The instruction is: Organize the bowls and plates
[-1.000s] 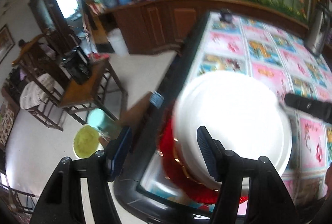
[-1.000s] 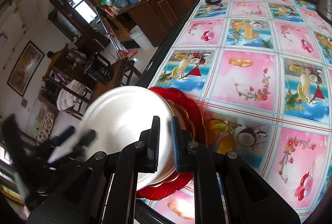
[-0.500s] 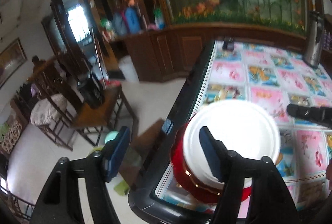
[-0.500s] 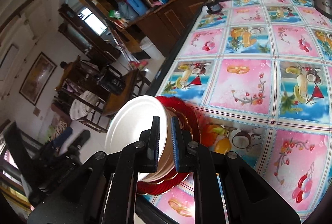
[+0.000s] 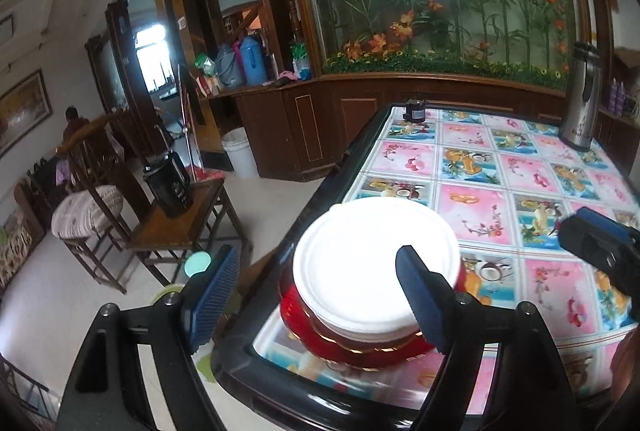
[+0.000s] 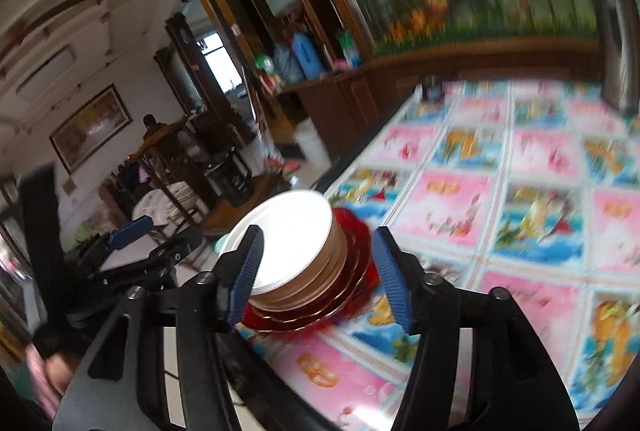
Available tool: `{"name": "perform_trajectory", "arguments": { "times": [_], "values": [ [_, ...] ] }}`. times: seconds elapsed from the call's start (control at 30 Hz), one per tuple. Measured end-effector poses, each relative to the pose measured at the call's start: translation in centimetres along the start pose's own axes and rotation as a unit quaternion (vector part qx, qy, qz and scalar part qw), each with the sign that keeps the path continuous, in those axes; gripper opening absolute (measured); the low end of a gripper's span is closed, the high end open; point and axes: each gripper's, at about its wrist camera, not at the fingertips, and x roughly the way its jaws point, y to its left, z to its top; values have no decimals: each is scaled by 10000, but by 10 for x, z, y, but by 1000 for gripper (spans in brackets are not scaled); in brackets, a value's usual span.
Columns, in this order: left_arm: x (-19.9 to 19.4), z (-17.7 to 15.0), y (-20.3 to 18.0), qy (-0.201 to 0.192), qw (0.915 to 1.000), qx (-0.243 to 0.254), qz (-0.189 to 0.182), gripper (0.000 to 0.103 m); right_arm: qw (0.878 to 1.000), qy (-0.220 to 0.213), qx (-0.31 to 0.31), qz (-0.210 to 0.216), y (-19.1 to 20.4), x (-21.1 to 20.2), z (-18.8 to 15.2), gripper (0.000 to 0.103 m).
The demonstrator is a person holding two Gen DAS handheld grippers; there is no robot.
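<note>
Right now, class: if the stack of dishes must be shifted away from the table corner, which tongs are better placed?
Probably right. The right tongs are open, framing the white plates on the red dishes. The left tongs are open, partly past the table edge.

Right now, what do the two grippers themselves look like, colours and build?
Both match: the left gripper and right gripper have glossy black angular frames with triangular cut-outs and silver pivot screws. Each finger ends in a blue ribbed pad. No cables or markings are visible. A bit of bare skin shows at the frame edges; no sleeve can be made out.
</note>
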Motion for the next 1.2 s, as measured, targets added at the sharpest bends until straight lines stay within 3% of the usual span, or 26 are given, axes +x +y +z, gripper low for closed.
{"name": "perform_trajectory", "arguments": {
  "times": [0.13,0.2,0.23,0.37,0.77,1.2],
  "values": [
    [-14,-5,-1,-37,9999,-146,1,81,9964,-710,-426,-178,14,-31,-11,69],
    [-20,-6,0,-89,9998,-194,5,81,9950,-878,-384,-280,13,-39,-12,84],
    [-24,-8,0,-118,9997,-227,-7,81,9948,-945,-279,-262,10,-43,-13,84],
    [-34,-10,-2,-191,9996,-221,-15,81,9959,-876,2,-230,5,-46,-17,84],
    [-53,-13,-5,-364,9991,-219,-31,83,9950,-736,-667,-127,38,-50,-29,84],
    [-51,-18,-5,-388,9991,-144,-15,92,9942,-670,-829,-108,49,-41,-27,84]
  ]
}}
